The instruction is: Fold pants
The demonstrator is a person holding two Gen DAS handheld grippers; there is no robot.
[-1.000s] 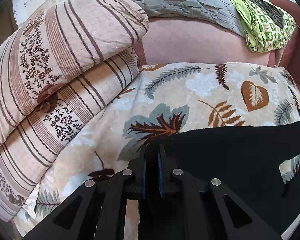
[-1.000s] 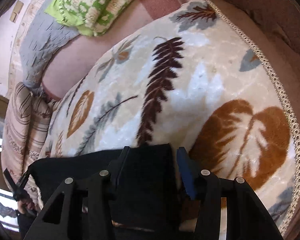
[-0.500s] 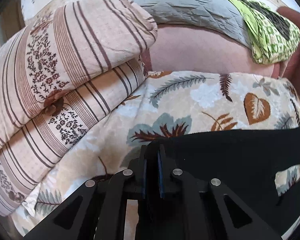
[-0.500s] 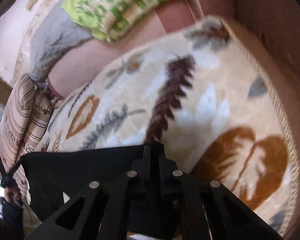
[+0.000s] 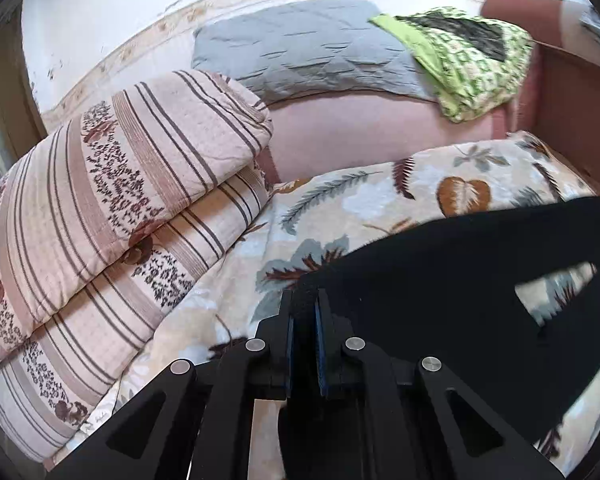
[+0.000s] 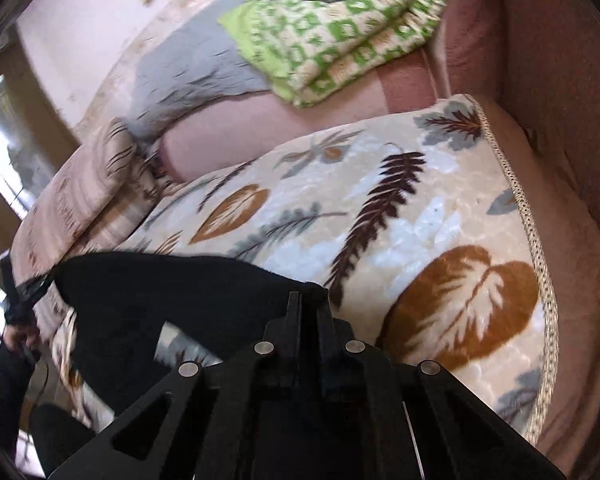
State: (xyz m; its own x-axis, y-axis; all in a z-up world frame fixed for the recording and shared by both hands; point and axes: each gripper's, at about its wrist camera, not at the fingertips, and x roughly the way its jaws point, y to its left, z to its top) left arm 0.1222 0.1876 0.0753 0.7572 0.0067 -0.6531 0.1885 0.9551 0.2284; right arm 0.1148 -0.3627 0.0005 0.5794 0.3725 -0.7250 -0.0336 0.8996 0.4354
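The black pants (image 5: 440,280) hang stretched between my two grippers above a leaf-patterned blanket (image 5: 340,200). My left gripper (image 5: 304,300) is shut on one top corner of the pants. My right gripper (image 6: 308,300) is shut on the other corner, with the black pants (image 6: 160,288) running away to the left. The left gripper (image 6: 24,292) and the hand that holds it show at the far left of the right wrist view. A gap in the cloth shows the blanket through it.
A striped folded quilt (image 5: 100,220) lies at the left. A grey pillow (image 5: 300,52) and a green patterned blanket (image 5: 468,64) lie at the back on a pink sofa (image 5: 360,132). The leaf blanket (image 6: 380,220) has a braided right edge.
My right gripper closed on the pants corner. Both grippers lifted, and the pants now hang higher and stretched between them.
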